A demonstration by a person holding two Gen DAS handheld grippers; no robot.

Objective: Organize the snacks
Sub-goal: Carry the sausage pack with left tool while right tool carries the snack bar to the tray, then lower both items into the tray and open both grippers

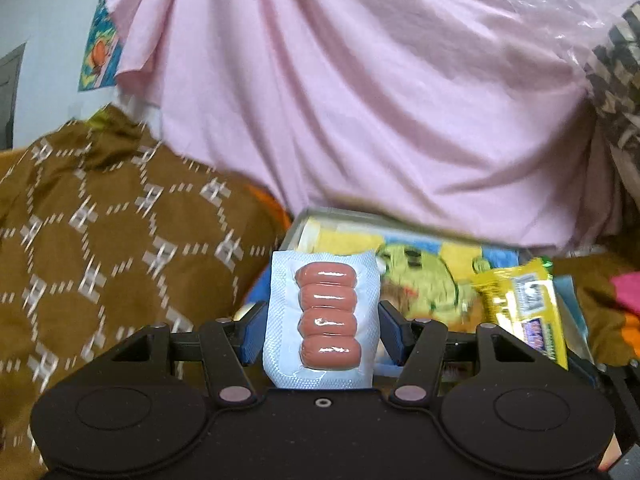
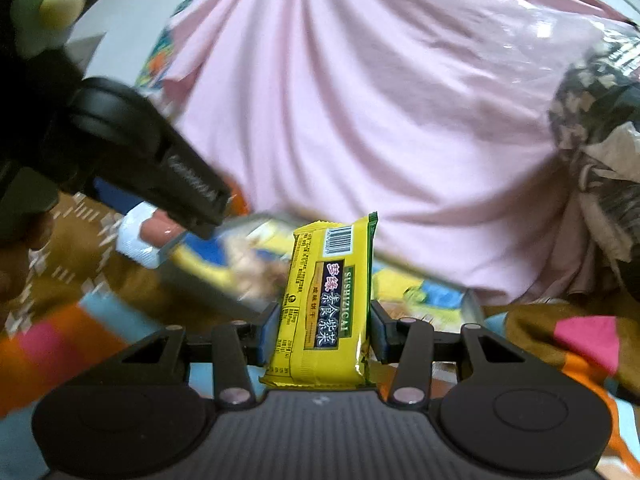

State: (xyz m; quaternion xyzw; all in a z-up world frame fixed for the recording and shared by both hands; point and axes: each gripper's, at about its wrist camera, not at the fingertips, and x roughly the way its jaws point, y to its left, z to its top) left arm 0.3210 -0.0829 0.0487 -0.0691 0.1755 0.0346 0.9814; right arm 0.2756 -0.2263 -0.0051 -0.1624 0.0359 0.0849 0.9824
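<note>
Two snacks are in my grip, one per gripper. My left gripper [image 1: 322, 330] has its blue pads pressed against both side edges of a pale blue blister pack of four small sausages [image 1: 325, 318], the jaws standing partway apart at the pack's width; the pack stands upright between the fingers, sausages stacked one above another and facing the left wrist camera. My right gripper [image 2: 323, 334] is likewise closed partway on a yellow SUSHIZICAT biscuit packet [image 2: 330, 306], held upright with the barcode end at the top and the pads clamping its long edges. Behind both packs lies a shallow box with a yellow-and-blue cartoon print [image 1: 420, 252], its grey rim showing, sitting on a brown cloth with white geometric pattern [image 1: 100, 232]. From the left wrist view the biscuit packet appears at the right, over the box's right part. From the right wrist view the left gripper reaches in from the upper left, the sausage pack's end showing below it near the box's left corner. A large pink draped sheet [image 1: 360, 100] fills the background, with crinkled clear plastic [image 1: 580, 12] at the upper right. Much of the box and cloth is blurred.
</note>
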